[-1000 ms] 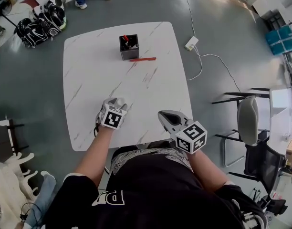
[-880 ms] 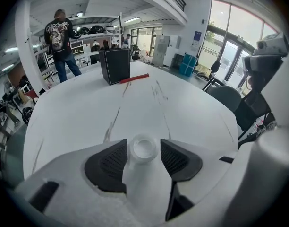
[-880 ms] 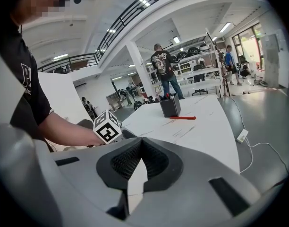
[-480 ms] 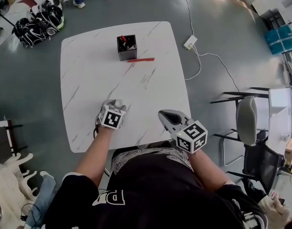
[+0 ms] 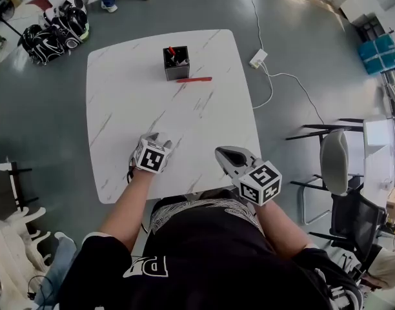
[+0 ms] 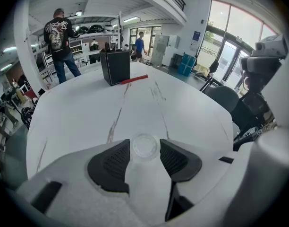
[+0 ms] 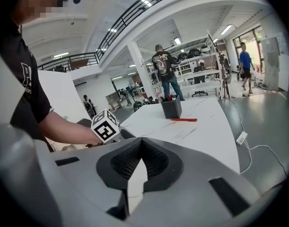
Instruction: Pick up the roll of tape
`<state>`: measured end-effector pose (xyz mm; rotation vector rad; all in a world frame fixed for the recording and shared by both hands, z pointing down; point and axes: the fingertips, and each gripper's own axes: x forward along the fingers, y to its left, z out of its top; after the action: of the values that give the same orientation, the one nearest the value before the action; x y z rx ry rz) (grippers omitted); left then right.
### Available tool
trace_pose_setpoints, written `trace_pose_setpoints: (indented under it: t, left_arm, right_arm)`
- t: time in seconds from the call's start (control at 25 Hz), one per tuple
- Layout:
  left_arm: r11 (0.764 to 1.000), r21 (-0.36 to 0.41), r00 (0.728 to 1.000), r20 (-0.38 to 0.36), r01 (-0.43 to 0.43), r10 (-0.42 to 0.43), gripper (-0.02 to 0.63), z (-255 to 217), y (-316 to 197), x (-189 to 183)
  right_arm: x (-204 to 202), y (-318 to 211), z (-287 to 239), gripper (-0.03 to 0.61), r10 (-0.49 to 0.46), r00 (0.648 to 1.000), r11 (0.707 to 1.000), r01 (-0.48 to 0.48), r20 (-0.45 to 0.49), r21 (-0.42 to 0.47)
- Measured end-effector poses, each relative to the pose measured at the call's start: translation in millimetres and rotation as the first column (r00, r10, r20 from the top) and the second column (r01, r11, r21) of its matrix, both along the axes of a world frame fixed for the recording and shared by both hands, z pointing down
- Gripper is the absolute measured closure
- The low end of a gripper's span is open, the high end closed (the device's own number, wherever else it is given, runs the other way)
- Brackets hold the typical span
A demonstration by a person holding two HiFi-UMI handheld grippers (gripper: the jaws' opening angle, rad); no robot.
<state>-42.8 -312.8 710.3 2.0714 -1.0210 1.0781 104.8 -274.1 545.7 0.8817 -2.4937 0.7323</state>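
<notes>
A small clear roll of tape [image 6: 145, 146] sits between the black pads of my left gripper [image 6: 144, 142], which is shut on it just above the white marble table [image 5: 139, 89] near its front edge. In the head view the left gripper [image 5: 160, 139] hides the roll under its marker cube. My right gripper [image 5: 224, 155] hovers at the table's front right edge. In the right gripper view its jaws meet with nothing between them, so the right gripper [image 7: 141, 142] is shut.
A black pen holder [image 5: 175, 63] with a red pen [image 5: 193, 79] lying beside it stands at the far side of the table. A power strip [image 5: 259, 58] and cable lie on the floor at right, with a chair [image 5: 334, 163] nearby. Black bags [image 5: 55, 31] sit far left.
</notes>
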Motion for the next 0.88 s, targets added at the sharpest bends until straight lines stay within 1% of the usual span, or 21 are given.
trace_pose_setpoints:
  t: [0.4, 0.68, 0.88]
  left_arm:
    - [0.996, 0.082, 0.999, -0.043, -0.021, 0.024, 0.403, -45.9, 19.9, -21.3]
    - [0.987, 0.157, 0.992, -0.117, -0.033, 0.052, 0.403, -93.1, 39.6, -28.7]
    - [0.977, 0.21, 0.984, -0.162, -0.041, 0.076, 0.403, -124.4, 59.7, -36.3]
  right_arm:
    - [-32.6, 28.3, -17.5, 0.574, -0.013, 1.0, 0.999, 0.013, 0.01, 0.04]
    - [-55.9, 47.6, -25.4, 0.574, -0.018, 1.0, 0.998, 0.018, 0.006, 0.064]
    - [-68.0, 58.9, -36.3, 0.574, -0.015, 1.0, 0.995, 0.015, -0.006, 0.098]
